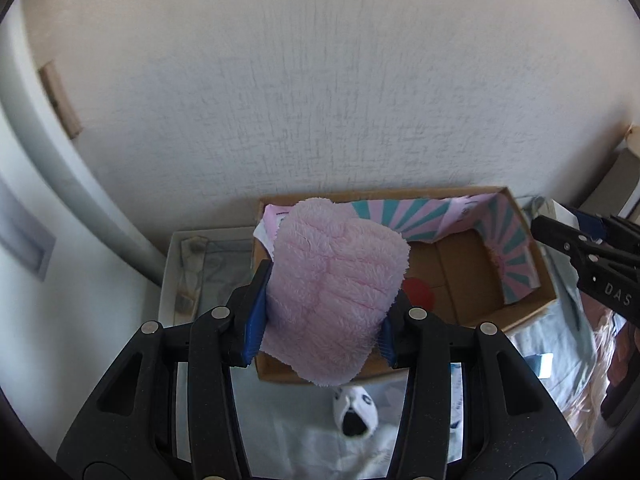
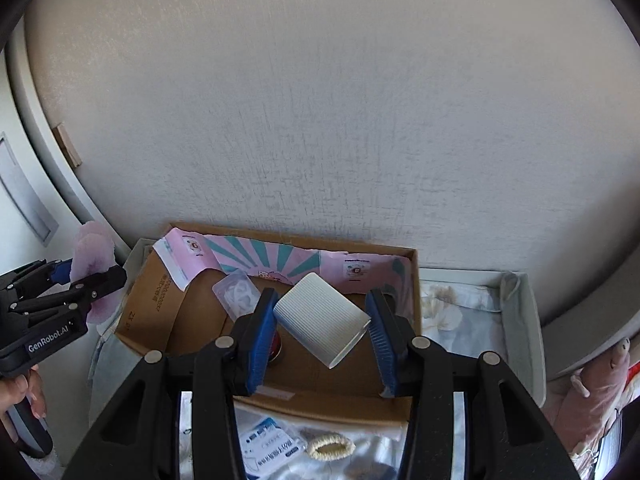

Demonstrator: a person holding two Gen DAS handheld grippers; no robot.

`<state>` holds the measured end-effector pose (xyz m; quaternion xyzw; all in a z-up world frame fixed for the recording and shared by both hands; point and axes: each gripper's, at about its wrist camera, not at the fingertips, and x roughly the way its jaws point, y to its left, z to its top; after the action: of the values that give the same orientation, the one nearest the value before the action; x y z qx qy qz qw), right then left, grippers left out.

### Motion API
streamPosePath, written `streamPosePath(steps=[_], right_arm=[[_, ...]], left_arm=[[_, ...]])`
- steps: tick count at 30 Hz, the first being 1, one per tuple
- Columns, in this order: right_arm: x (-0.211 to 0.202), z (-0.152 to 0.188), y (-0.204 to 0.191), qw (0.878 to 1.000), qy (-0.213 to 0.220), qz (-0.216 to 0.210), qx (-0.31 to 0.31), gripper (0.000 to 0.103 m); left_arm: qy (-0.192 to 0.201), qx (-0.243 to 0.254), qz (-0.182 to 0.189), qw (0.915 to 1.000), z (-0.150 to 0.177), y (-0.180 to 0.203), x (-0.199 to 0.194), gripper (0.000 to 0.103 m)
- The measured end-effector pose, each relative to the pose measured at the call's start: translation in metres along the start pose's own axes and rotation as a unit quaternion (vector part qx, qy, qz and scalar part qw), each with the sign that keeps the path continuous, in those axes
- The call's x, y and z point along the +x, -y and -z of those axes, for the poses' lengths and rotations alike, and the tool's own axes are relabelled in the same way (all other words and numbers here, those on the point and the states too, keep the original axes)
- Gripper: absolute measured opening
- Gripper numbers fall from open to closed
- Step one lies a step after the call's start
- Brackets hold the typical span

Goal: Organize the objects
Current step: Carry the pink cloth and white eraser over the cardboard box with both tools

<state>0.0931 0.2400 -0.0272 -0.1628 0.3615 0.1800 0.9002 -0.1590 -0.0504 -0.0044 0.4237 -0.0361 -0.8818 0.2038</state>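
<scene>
Left gripper [image 1: 320,312] is clamped on a pink towel [image 1: 336,292], right gripper [image 2: 320,340] on a white ribbed cap [image 2: 320,316] — both carried over the open box [image 2: 200,320] beyond, likely for dropping in.

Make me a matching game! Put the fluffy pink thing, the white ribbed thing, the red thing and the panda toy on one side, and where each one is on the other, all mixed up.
Things:
1. pink cloth
2. white ribbed block
3. red thing
4. panda toy

Places:
A. lying in the cardboard box
B. in the right gripper
C. on the pale fabric in front of the box
D. in the left gripper

Pairs: 1-D, 2-B, 3-A, 4-C
</scene>
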Motion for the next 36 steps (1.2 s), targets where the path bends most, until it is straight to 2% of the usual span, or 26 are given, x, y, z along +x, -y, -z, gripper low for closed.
streamPosePath(steps=[11,18,24,28,32,34,35,36], right_arm=[[0.074,-0.014,-0.003,0.997,-0.076,-0.004,0.005,0.041],[0.12,-0.003,-0.006,0.991,-0.132,-0.003,-0.013,0.041],[0.134,0.006,-0.004,0.988,-0.153,-0.008,-0.009,0.041],[0.136,0.007,-0.004,0.987,-0.159,-0.009,-0.01,0.041],[0.138,0.005,-0.002,0.986,-0.167,-0.023,0.0,0.041],[0.14,0.003,-0.001,0.983,-0.181,-0.03,0.007,0.041],[0.143,0.001,-0.002,0.981,-0.189,-0.029,0.012,0.046],[0.144,0.0,-0.002,0.98,-0.194,-0.028,0.016,0.061]], left_arm=[[-0.075,0.042,0.007,0.9963,-0.001,0.003,0.064,0.041],[-0.113,0.084,0.005,0.99,0.009,0.017,0.096,0.041],[-0.137,0.101,0.003,0.9854,0.018,0.024,0.111,0.041],[-0.14,0.097,0.0,0.9853,0.018,0.025,0.113,0.041],[-0.135,0.114,-0.012,0.9841,0.016,0.028,0.11,0.041],[-0.135,0.117,0.005,0.984,0.014,0.028,0.106,0.048],[-0.141,0.112,0.027,0.9832,0.013,0.028,0.105,0.067],[-0.148,0.108,0.049,0.9818,0.012,0.028,0.104,0.084]])
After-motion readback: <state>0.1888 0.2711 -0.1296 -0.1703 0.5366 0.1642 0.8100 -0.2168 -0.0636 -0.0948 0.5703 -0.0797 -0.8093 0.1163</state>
